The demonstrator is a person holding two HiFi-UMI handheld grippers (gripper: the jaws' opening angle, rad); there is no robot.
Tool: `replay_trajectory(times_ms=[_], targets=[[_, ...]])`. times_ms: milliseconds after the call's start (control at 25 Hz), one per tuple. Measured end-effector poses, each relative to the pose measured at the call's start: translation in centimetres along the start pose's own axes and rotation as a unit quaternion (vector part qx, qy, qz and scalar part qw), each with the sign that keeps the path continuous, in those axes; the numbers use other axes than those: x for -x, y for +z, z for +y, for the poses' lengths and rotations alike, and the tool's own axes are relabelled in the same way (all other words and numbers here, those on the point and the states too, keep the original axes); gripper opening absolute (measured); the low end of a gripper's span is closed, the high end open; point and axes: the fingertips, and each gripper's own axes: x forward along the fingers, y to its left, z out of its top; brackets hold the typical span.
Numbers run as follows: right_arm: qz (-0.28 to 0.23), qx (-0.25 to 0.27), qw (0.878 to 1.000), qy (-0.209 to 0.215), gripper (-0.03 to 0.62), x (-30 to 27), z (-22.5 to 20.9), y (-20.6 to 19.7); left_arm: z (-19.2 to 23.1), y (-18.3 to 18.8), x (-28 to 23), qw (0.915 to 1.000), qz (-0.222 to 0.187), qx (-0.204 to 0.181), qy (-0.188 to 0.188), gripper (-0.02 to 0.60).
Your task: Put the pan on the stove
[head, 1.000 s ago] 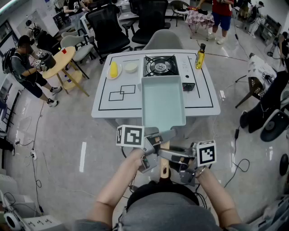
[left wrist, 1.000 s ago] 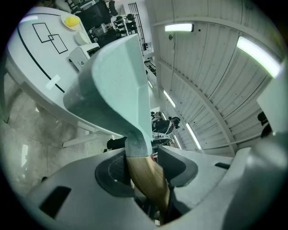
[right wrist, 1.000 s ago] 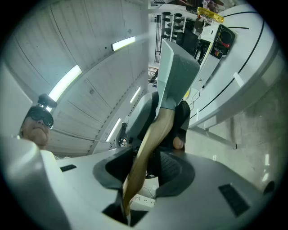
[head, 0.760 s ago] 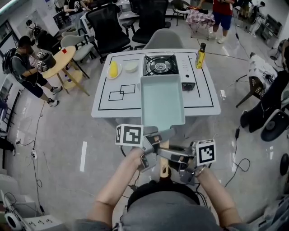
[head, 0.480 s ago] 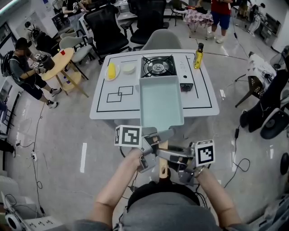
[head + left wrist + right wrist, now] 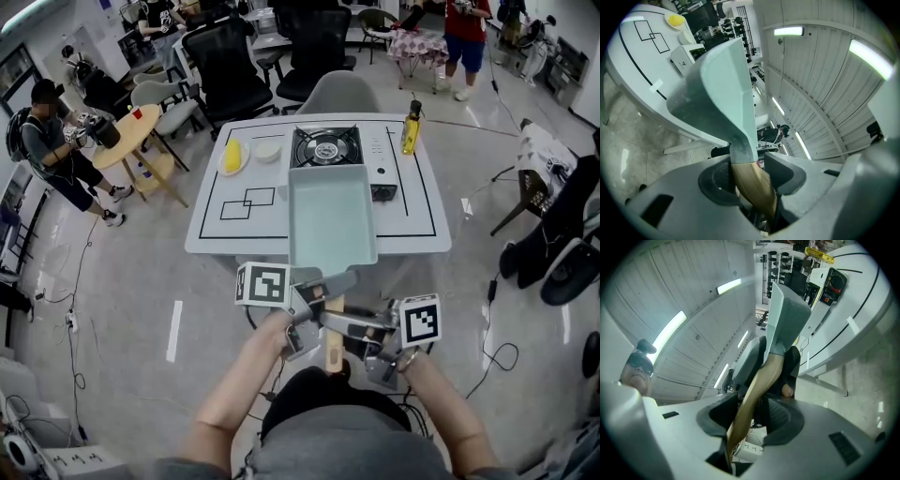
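Broadly, a busy workroom: glossy grey floor [image 6: 122, 281], black chairs [image 6: 225, 56] beyond, people at the edges. Nearer, a white counter [image 6: 412, 225] marked with black lines, bearing a stove [image 6: 324, 147] at its far middle, a yellow bottle [image 6: 410, 127] to the right, and a plate [image 6: 232, 155] and small bowl [image 6: 267, 148] to the left.

Seems to be the carrying step: pale green rectangular pan [image 6: 331, 220] up in the air in front of the person, not yet set on the stove, its far edge just short of the burner from the head view. Next, probably calls for moving forward and lowering it flat onto the burner, kept level.

Clamped on the wooden handle [image 6: 754, 185]: left gripper [image 6: 747, 168], pads pressing both sides. Opening around that same handle: right gripper [image 6: 757, 416], wood between its jaws with a gap at one pad. Leaves the load on the left, so needs a firm hold there.
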Motion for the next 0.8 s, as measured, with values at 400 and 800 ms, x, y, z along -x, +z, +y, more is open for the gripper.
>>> replay_trajectory(times_ms=[400, 800], targets=[[-0.003, -0.009, 1.0, 0.003, 0.166, -0.1, -0.9, 1.8, 0.7, 1.8, -0.8, 1.0, -0.002, 0.006, 0.003, 0.16], [-0.014, -0.013, 1.0, -0.011, 0.164, -1.9, -4.6, 7.7, 3.3, 8.1, -2.5, 1.0, 0.006, 0.008, 0.0, 0.16]])
